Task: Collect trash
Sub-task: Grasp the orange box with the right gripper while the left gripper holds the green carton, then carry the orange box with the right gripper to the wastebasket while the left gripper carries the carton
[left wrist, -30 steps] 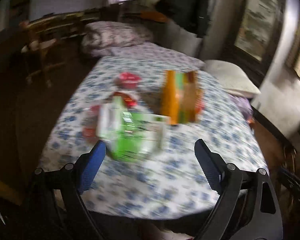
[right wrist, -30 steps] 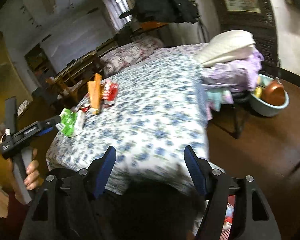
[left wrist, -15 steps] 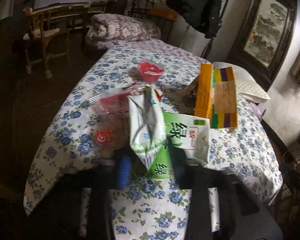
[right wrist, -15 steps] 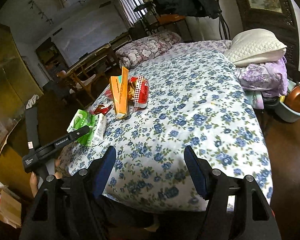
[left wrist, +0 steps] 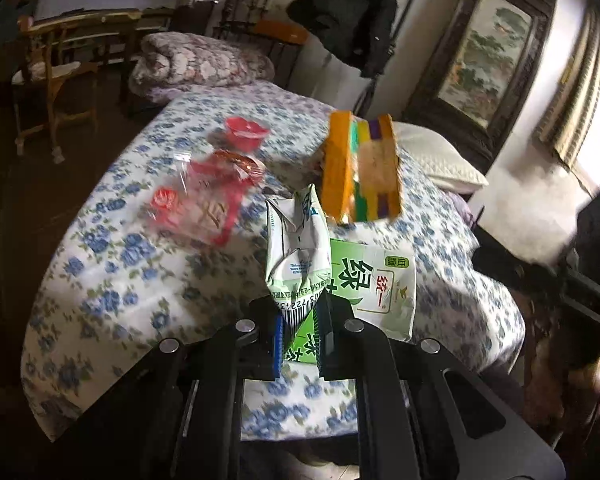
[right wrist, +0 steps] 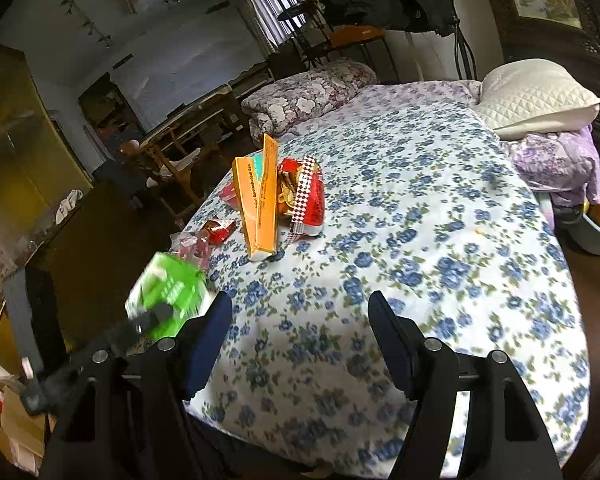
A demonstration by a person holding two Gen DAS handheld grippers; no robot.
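The left claw [left wrist: 298, 330] tilts downward over the near edge of the bed [left wrist: 140, 280], its jaws clenched on the crumpled lower end of a green-and-white drink carton [left wrist: 300, 256], which stands at that edge. The right claw [right wrist: 300, 340] also angles down above the bed's near edge, jaws spread and holding nothing. An orange box [right wrist: 258, 204] and red wrappers [right wrist: 306, 196] lie toward the bed's left edge.

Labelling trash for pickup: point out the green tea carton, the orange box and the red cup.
green tea carton [left wrist: 374, 284], left wrist view, printed front panel
orange box [right wrist: 260, 200], right wrist view, long orange side
red cup [left wrist: 247, 134], left wrist view, rim
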